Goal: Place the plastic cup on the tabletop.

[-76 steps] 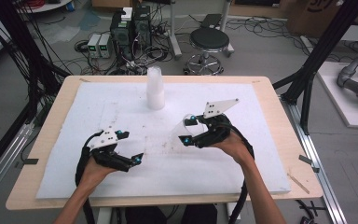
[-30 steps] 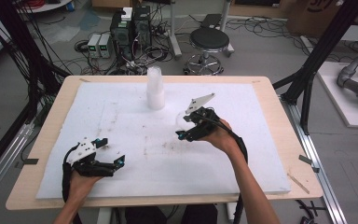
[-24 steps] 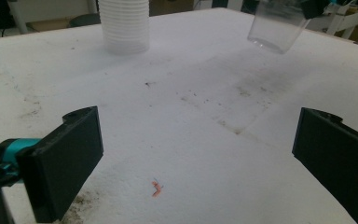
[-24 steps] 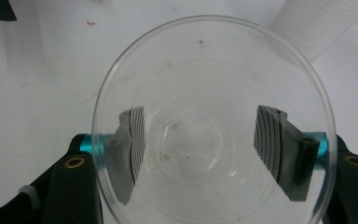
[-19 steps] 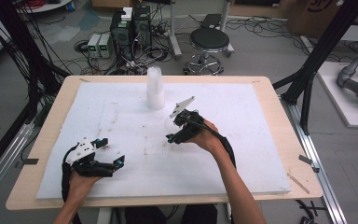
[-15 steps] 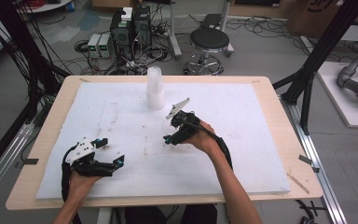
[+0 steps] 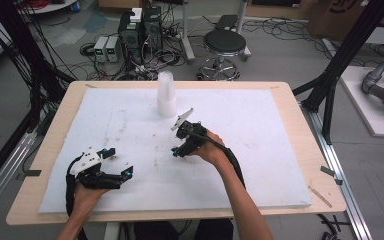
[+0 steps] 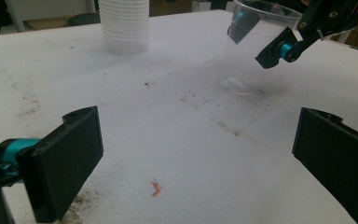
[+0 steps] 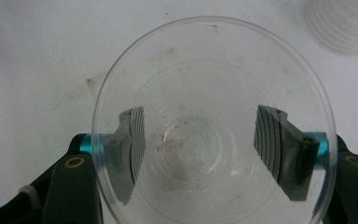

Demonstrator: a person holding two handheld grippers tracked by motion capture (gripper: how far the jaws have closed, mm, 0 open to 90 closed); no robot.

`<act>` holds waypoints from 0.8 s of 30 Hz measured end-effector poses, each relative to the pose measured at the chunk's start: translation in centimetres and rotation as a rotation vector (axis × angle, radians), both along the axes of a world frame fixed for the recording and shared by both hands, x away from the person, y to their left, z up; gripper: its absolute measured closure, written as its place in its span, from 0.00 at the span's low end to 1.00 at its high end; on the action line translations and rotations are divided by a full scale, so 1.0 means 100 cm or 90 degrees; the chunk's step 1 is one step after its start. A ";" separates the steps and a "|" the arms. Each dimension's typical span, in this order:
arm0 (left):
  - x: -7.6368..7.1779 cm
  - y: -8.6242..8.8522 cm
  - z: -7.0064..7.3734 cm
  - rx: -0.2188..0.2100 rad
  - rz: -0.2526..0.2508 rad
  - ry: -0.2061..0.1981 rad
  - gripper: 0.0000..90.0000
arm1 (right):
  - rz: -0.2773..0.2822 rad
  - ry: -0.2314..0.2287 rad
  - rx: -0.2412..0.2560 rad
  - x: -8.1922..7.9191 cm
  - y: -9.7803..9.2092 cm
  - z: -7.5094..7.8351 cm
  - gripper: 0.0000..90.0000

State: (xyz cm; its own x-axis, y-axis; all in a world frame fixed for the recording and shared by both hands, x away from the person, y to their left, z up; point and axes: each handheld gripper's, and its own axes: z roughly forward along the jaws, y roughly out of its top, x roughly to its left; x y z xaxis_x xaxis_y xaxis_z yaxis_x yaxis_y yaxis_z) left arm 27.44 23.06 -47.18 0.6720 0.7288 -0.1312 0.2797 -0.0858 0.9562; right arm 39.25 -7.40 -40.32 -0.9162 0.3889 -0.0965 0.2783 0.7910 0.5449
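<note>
- Since the earliest frame, the right gripper (image 7: 182, 141) has travelled left toward mid-table; the left gripper (image 7: 114, 162) has withdrawn to the near left corner.
- Right jaws clamp a clear cup (image 9: 212, 126) from outside its walls, held upright above the white mat (image 7: 260, 125) — apparently for placement.
- Left jaws stand wide, holding nothing — parked clear.
- The cup stack (image 7: 166, 95) remains at the far edge.
</note>
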 end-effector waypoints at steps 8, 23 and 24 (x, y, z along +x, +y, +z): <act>0.001 0.000 0.000 0.000 -0.003 0.004 0.02 | -0.001 0.002 0.008 0.003 0.001 -0.003 0.37; 0.001 0.001 0.000 -0.006 -0.002 0.005 0.02 | -0.026 0.009 0.039 0.000 -0.010 -0.009 0.16; 0.001 0.001 0.000 -0.006 -0.002 0.005 0.02 | -0.029 0.001 0.044 -0.002 -0.014 -0.007 0.16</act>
State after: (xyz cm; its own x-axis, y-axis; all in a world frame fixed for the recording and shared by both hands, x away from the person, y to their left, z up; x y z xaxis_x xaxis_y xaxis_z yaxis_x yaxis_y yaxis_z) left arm 27.52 23.18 -47.21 0.6727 0.7258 -0.1442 0.2877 -0.0770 0.9546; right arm 39.05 -8.84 -41.05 -0.8978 0.4354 -0.0667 0.3135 0.7380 0.5975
